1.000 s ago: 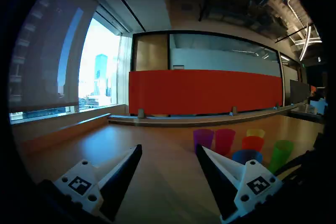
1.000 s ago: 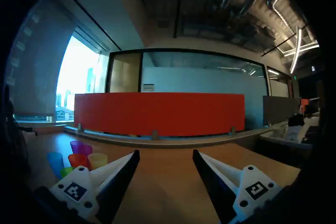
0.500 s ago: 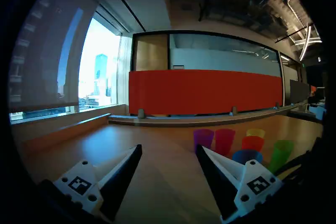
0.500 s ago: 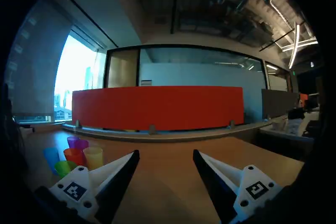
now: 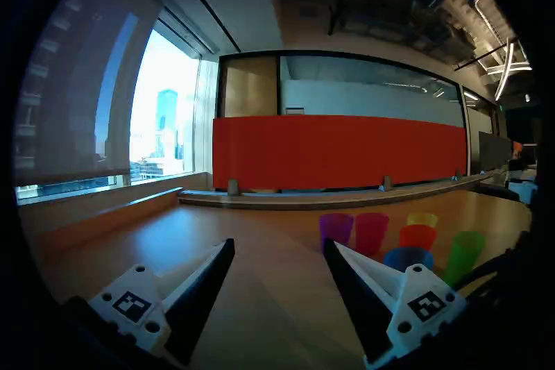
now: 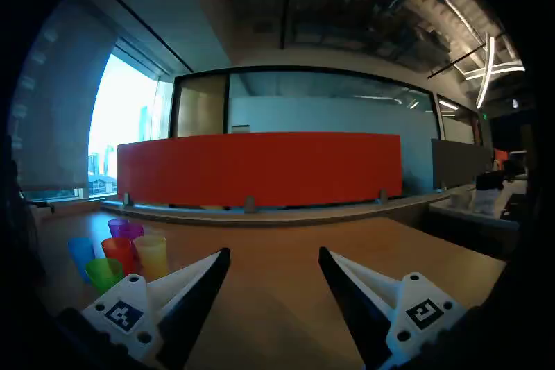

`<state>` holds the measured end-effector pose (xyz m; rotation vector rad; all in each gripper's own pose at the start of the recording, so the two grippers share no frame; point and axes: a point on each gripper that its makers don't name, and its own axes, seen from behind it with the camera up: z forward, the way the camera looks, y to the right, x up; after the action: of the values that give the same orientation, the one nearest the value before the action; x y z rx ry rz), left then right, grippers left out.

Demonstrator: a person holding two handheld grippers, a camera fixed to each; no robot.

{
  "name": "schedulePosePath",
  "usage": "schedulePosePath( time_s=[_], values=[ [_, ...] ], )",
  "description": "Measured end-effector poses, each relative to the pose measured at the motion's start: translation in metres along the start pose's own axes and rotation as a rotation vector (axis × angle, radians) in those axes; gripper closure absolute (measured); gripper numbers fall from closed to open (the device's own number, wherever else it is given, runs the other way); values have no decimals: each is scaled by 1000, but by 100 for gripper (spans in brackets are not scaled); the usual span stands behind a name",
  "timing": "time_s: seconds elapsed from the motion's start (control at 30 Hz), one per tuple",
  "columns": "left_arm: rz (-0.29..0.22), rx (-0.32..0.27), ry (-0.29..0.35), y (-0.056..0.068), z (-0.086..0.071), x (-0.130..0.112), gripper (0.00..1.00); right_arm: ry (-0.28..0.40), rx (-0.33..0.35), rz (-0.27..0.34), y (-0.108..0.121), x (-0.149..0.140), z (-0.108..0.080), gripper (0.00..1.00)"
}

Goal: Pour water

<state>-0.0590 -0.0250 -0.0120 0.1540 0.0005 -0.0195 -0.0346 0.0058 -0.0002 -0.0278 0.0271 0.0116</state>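
Right gripper (image 6: 272, 252) tips down, left gripper (image 5: 277, 241) stays put; both gape wide; coloured translucent plastic cups (image 5: 416, 234) on wooden table (image 5: 277, 314).

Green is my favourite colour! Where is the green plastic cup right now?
In the left gripper view, the see-through green plastic cup stands on the wooden table at the right end of the cluster, beside the blue plastic cup.

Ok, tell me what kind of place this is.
Most likely an open-plan office high in a city building: a long wooden desk, a red divider screen along it, and a big window with a skyline view.
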Motion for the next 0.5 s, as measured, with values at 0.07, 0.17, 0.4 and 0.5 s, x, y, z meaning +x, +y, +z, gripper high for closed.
schedulePosePath(
  time_s=[0.07, 0.17, 0.4, 0.5],
  values=[
    [0, 0, 0, 0, 0, 0, 5, -4, -5, -8, 0, -2, 1, 1],
    [0, 0, 0, 0, -1, 0, 5, -16, -11, -20, 0, -8, 3, 1],
    [0, 0, 0, 0, -1, 0, 5, -30, -13, -18, -1, -11, 3, 1],
    [0, 0, 0, 0, -1, 0, 5, -30, -19, -18, 0, -11, 4, 1]
  ],
)
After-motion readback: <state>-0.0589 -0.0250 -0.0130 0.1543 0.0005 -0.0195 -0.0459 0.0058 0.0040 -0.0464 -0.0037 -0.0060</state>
